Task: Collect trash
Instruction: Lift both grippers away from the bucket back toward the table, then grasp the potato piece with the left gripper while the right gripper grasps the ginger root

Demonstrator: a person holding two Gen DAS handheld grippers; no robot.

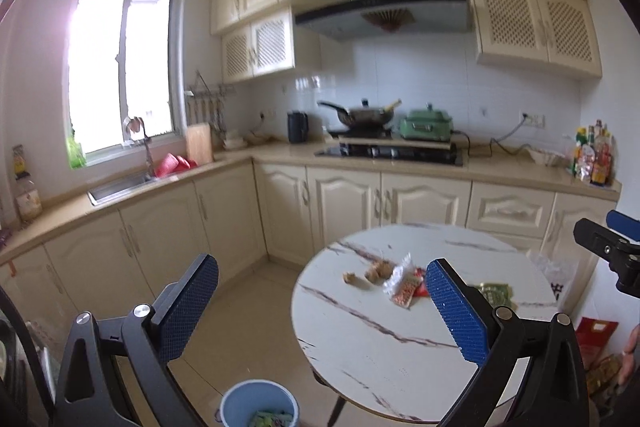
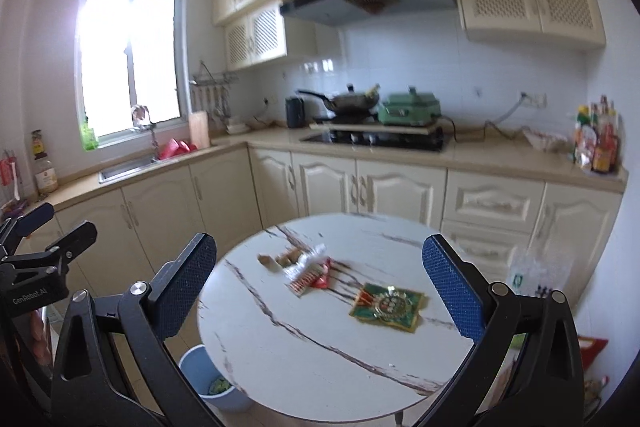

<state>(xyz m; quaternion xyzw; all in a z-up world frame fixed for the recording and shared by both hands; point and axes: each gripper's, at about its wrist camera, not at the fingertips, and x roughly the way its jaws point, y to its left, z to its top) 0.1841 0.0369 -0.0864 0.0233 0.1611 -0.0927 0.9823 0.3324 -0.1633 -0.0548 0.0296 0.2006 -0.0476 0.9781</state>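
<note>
A round white marble table (image 1: 360, 339) (image 2: 300, 347) carries the trash: brown crumpled scraps (image 1: 372, 271) (image 2: 280, 259), a clear and red snack wrapper (image 1: 404, 285) (image 2: 308, 273) and a flat green and gold packet (image 2: 387, 305) (image 1: 494, 293). A blue bin (image 1: 259, 405) (image 2: 200, 375) stands on the floor at the table's left, with green trash inside. My left gripper (image 1: 320, 303) is open above the table's left edge and the floor, holding nothing. My right gripper (image 2: 320, 291) is open above the table, empty, with the wrappers seen between its fingers.
Cream cabinets and a beige counter (image 1: 500, 169) run along the back and left, with a sink (image 1: 120, 187), a stove with a wok (image 1: 366, 115) and bottles (image 1: 594, 155). A red bag (image 1: 596, 339) sits on the floor at the right. Tiled floor (image 1: 248, 307) lies left of the table.
</note>
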